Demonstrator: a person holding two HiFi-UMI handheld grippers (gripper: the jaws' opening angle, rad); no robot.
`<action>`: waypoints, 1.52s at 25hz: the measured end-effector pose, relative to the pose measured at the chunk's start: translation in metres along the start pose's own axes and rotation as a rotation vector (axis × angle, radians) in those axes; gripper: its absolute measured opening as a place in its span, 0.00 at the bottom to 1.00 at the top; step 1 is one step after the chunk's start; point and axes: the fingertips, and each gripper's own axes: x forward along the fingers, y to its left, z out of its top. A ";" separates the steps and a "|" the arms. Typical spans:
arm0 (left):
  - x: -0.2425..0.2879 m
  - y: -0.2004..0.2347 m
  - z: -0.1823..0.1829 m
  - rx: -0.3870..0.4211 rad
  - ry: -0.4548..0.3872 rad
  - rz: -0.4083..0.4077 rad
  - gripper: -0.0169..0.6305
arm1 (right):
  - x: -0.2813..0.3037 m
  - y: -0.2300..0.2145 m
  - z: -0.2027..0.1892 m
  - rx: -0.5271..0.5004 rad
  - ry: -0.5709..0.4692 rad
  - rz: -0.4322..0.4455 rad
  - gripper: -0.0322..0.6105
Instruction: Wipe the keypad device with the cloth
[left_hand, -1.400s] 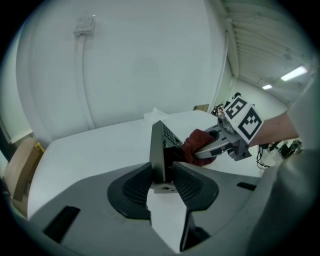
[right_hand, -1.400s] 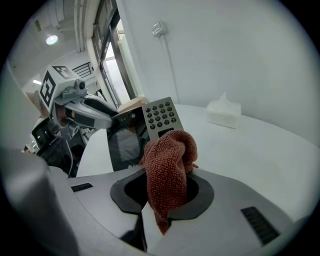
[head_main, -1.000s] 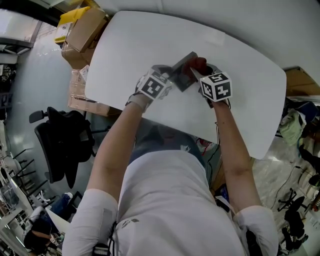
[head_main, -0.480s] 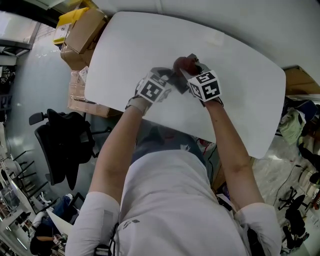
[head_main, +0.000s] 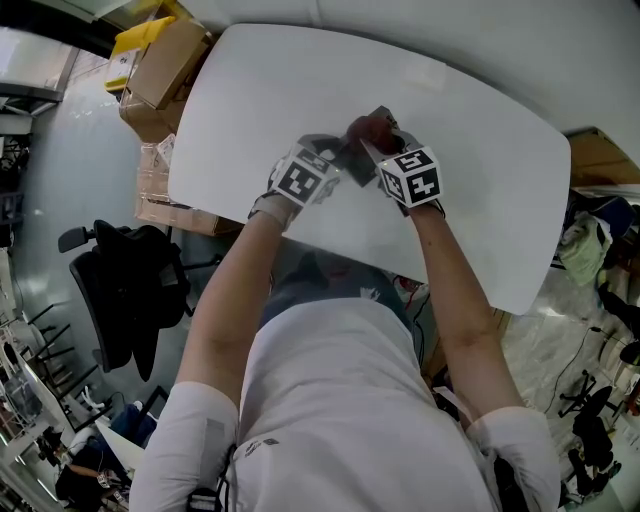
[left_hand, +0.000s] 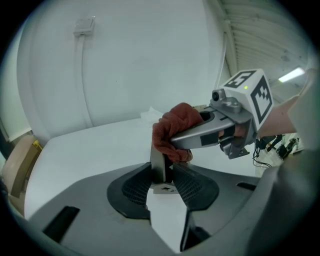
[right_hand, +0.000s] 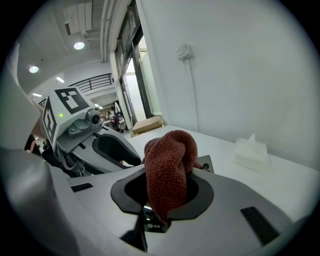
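At the left claw (left_hand: 162, 176): jaws partway together and clamped on the near end of the device (left_hand: 158, 162), pads pressing both flat faces. Holds it on edge as a thin grey slab, far end pointing away from the claw and up toward the right claw (left_hand: 172, 146).

Just beyond the left claw's tips: right claw shut on a bunched red-brown cloth (left_hand: 172, 129), with the wad bulging past its tips and hanging down between them. Presses that wad against the far end of the slab; touching, as far as the left gripper view shows.

From the right claw's side, shows only one corner of the device, just past the cloth and to the right of the wad. Keypad face hidden there, so cannot tell which keys lie under the cloth.

Below both claws: white table (head_main: 300, 80). Seems to be held clear of it, though cannot say for sure from the head view.

Judging by this, wiping under way and not finished. Apparently done: cloth taken up, device taken up and steadied, contact made at the far end. Probably left: passes down the face toward the left claw's pads, then the strip under those pads, which calls for a regrip. No telling how much is already clean; no dirt or streaks visible.
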 end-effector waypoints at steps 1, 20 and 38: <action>0.000 0.000 0.000 0.000 0.000 0.000 0.22 | 0.000 0.000 -0.002 -0.001 0.003 -0.001 0.18; 0.001 0.000 0.000 -0.003 0.001 0.015 0.22 | -0.012 -0.010 -0.055 0.075 0.055 -0.022 0.18; -0.010 0.000 -0.011 -0.076 -0.018 0.042 0.22 | -0.009 -0.015 -0.081 0.153 0.135 0.002 0.18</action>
